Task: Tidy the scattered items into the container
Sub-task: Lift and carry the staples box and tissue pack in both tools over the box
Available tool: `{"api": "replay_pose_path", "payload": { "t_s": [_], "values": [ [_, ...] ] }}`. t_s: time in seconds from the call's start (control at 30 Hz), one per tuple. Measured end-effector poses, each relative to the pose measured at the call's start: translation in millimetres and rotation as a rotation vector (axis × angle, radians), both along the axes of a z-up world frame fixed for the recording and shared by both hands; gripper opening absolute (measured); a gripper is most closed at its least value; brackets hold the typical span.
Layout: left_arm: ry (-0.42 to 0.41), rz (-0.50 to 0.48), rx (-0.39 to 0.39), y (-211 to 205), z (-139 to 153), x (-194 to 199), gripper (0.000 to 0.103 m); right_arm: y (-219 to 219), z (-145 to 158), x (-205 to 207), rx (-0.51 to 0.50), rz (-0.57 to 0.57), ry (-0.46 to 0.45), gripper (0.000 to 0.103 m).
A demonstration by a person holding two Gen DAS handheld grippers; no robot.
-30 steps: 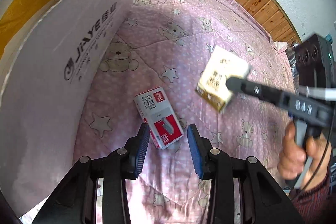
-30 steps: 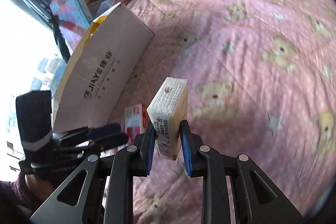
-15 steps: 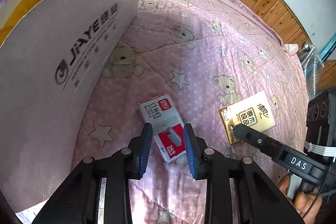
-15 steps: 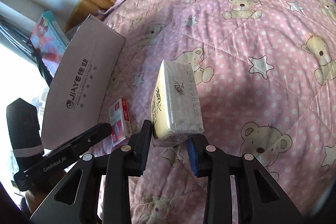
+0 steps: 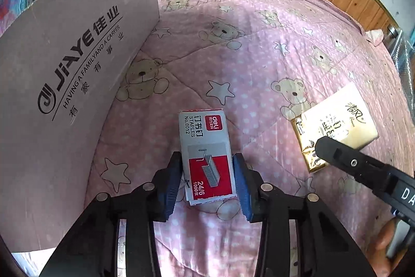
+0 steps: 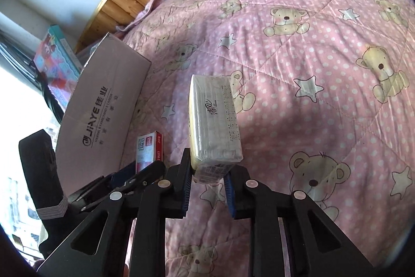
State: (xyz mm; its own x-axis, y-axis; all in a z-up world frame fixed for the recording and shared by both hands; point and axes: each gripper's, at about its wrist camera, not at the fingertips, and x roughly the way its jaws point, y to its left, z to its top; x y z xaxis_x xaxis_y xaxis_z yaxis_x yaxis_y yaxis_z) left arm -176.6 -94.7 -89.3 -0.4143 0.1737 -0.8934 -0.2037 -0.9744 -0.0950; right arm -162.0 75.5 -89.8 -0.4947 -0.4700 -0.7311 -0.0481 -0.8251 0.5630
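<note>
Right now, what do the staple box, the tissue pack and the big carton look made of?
Staple box: thin printed card, matte; crisp folded edges.
Tissue pack: soft paper under glossy plastic film, probably; wrinkles and glare, crimped end.
Carton: brown cardboard, matte, likely corrugated; ragged top edge, printed logo.

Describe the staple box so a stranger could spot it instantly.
Start at the big cardboard box standing on the pink bear quilt. Just right of it lies the staple box, between the left gripper fingers. Unlike the yellow tissue pack, it is grey and red.
</note>
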Motion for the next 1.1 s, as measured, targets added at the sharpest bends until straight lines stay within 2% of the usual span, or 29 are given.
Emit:
{"api": "replay_pose_path", "payload": {
  "t_s": [0.23,0.7,1.1],
  "values": [
    [0.024,-0.007,0.044,-19,20,25,0.04,-11,22,23,0.004,0.022,0.04,0.023],
    [0.129,-0.062,0.14,-32,85,66,0.04,-32,67,66,0.01,0.023,0.115,0.023],
    [0.194,-0.056,0.205,-65,122,94,0.04,-60,91,90,0.005,0.05,0.153,0.023]
  ]
}}
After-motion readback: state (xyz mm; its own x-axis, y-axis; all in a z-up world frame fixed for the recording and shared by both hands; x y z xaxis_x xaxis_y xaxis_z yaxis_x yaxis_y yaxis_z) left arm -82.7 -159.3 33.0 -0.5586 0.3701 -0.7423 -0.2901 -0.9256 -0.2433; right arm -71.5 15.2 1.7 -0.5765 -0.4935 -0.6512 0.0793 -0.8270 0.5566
